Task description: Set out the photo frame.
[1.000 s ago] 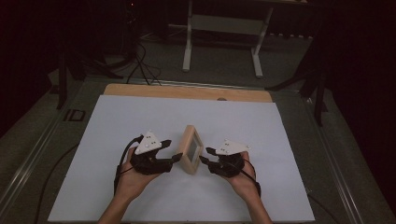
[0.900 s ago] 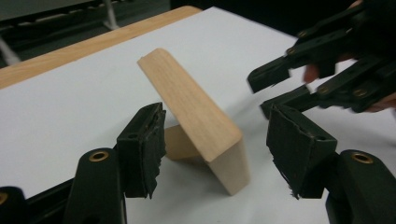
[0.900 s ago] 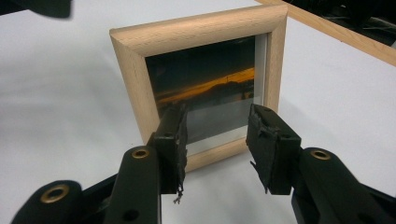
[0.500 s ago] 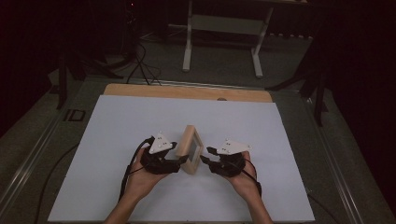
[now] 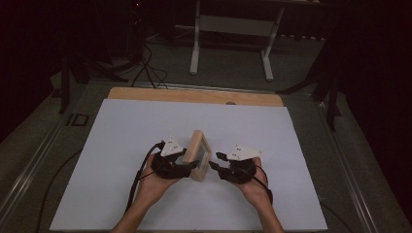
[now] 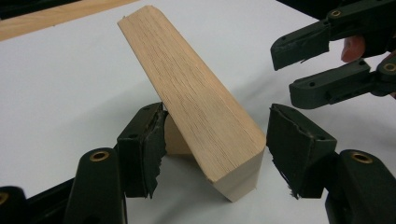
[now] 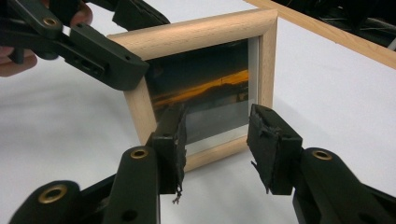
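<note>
White table (image 5: 121,145), wooden frame (image 5: 199,155) upright, metal stand (image 5: 231,29) behind

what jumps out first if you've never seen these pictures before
A small wooden picture frame stands on edge in the middle of the white table, with an orange sunset photo in it. The left claw reaches around its near corner with jaws apart on either side, and the right claw faces the photo side, open and apart from it.

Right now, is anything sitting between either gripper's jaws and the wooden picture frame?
Nothing visible does. The left gripper has its jaws open around the near edge of the picture frame; the right gripper faces the frame's glass side across bare white tabletop.
</note>
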Demonstrator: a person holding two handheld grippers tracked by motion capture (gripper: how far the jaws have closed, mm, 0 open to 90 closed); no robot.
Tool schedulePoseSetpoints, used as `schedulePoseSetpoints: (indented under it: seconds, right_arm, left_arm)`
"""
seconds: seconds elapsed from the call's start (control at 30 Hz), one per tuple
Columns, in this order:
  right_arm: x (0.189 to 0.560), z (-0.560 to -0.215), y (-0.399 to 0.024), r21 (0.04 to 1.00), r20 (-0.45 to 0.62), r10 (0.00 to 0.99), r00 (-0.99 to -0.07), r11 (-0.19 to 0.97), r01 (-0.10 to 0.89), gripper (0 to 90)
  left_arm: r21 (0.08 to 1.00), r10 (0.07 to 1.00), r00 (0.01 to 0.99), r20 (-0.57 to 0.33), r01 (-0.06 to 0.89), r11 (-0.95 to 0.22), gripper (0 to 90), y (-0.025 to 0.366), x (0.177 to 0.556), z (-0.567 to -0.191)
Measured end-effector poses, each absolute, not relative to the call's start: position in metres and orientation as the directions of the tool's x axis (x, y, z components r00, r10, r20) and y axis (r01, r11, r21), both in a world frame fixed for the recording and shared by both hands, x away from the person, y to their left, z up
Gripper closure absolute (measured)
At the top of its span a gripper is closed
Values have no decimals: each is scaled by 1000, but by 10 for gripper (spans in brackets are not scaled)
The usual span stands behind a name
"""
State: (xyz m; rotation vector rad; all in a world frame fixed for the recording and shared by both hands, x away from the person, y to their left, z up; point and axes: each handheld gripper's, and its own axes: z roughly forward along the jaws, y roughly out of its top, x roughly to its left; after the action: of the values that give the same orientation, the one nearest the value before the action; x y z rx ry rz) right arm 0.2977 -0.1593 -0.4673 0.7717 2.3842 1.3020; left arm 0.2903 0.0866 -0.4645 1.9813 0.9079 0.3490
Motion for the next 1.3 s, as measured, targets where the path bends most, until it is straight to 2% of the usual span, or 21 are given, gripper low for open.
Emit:
schedulePoseSetpoints:
  seconds: [0.53,0.9,1.2,1.3]
  right_arm:
    - [297,-465,-161,849,-18,598,-801,432,303,567]
    - [298,-463,-163,856,-19,604,-797,421,299,567]
    - [300,-455,-156,870,-46,621,-782,410,274,630]
    - [301,-451,-156,885,-51,637,-769,386,260,704]
  left_arm:
    - [820,729,675,-111,476,-317,428,81,293,-469]
    - [820,743,662,-102,479,-314,523,88,295,-467]
    - [821,728,679,-96,468,-328,548,89,295,-466]
    - [820,722,686,-88,461,-339,555,88,294,-465]
